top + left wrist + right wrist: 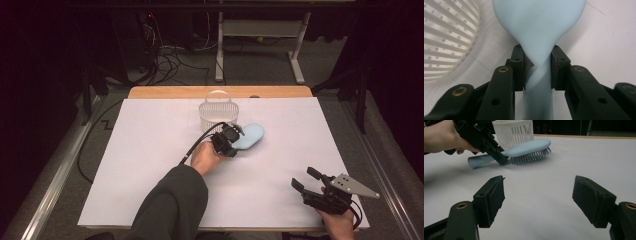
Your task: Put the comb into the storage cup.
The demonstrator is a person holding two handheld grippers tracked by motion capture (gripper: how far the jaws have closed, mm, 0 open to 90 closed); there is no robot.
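In the high view I see my left gripper [234, 141] near the centre of the frame, and it is clamped on the narrow neck of the light blue hairbrush [250, 135]. The head of the brush lies to the upper right of the jaws, on the white table [150, 165], just below and right of the white basket [218, 113]. In the left gripper view both pads press the brush [539, 32] handle from each side, and its wide head goes up to the top of the frame, with the basket [446, 37] at the upper left. My right gripper [310, 181] is in the lower right corner, well apart from the brush, with its jaws spread wide and nothing between them. In the right gripper view the brush [524, 150] rests with bristles down, in the upper left part.
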